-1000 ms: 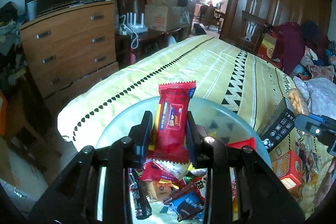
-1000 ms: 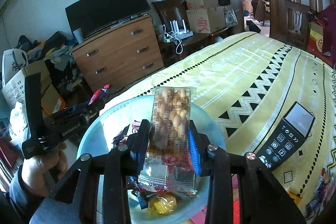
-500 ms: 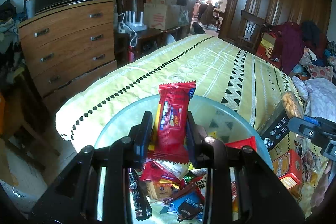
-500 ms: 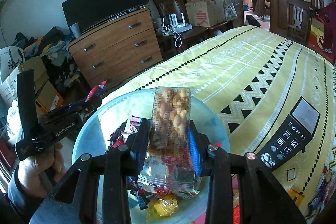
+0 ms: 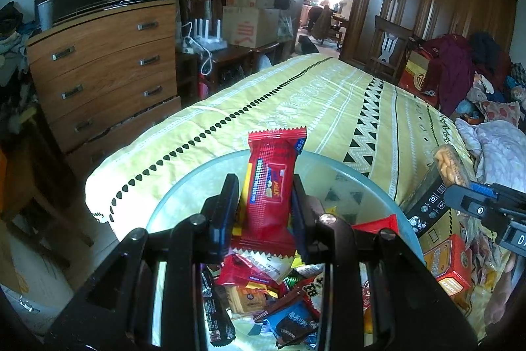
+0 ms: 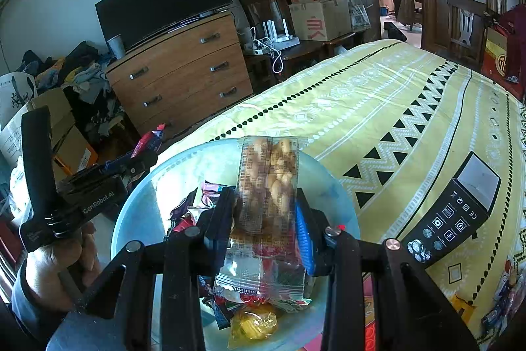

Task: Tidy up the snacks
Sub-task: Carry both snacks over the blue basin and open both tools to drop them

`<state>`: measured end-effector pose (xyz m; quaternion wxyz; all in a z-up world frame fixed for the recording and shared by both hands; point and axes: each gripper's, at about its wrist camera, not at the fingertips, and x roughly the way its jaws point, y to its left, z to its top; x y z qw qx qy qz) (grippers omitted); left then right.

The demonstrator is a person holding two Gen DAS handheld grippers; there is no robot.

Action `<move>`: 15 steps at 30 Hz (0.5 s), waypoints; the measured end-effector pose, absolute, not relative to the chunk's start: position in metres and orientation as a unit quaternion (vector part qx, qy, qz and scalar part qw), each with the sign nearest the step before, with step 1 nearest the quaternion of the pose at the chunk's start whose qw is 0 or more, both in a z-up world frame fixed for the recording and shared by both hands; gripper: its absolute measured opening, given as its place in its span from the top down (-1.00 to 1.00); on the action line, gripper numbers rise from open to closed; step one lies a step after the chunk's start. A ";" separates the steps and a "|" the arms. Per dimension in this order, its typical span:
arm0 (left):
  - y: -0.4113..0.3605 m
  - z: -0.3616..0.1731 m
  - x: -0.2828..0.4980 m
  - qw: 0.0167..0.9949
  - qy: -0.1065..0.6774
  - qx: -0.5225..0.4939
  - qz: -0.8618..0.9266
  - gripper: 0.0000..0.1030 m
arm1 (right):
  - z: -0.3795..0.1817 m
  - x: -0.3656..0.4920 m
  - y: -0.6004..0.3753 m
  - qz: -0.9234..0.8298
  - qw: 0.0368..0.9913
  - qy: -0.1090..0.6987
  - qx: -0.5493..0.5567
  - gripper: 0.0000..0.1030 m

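Left wrist view: your left gripper [image 5: 264,203] grasps a red snack bar [image 5: 271,186] above the glass bowl [image 5: 184,196], many packets left inside.

Right wrist view: your right gripper [image 6: 264,219] grips a clear biscuit packet [image 6: 268,186]; sorting looks barely begun.

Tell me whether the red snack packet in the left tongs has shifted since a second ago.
No. The red snack packet sits clamped upright over the glass bowl's far rim, as before.

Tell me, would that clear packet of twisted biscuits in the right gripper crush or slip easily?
Probably fragile: the clear snack packet shows brittle-looking twists. Its crinkly film looks slick, so it might slide, though the right gripper pinches it upright. It likely weighs little, since it stands unsupported.
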<state>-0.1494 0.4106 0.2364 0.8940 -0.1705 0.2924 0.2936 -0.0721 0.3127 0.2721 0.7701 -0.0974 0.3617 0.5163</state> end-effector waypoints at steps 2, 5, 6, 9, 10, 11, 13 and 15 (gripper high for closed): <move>0.409 0.238 -0.149 0.894 0.292 -0.171 0.295 0.40 | 0.273 -0.073 0.313 0.516 0.770 0.362 -0.098 0.25; 0.409 0.238 -0.149 0.894 0.292 -0.170 0.294 0.40 | 0.273 -0.073 0.313 0.516 0.770 0.362 -0.098 0.25; 0.408 0.238 -0.148 0.894 0.292 -0.171 0.294 0.40 | 0.273 -0.073 0.313 0.516 0.771 0.362 -0.098 0.25; 0.408 0.238 -0.148 0.894 0.291 -0.171 0.293 0.40 | 0.272 -0.073 0.313 0.516 0.771 0.361 -0.098 0.25; 0.408 0.238 -0.148 0.894 0.291 -0.171 0.293 0.40 | 0.273 -0.073 0.313 0.516 0.771 0.362 -0.098 0.25; 0.407 0.238 -0.148 0.894 0.291 -0.171 0.294 0.40 | 0.273 -0.073 0.313 0.516 0.771 0.362 -0.097 0.25; 0.407 0.238 -0.148 0.894 0.292 -0.171 0.294 0.40 | 0.273 -0.073 0.313 0.516 0.770 0.362 -0.098 0.25; 0.408 0.238 -0.147 0.893 0.294 -0.172 0.294 0.36 | 0.273 -0.073 0.313 0.516 0.770 0.363 -0.098 0.25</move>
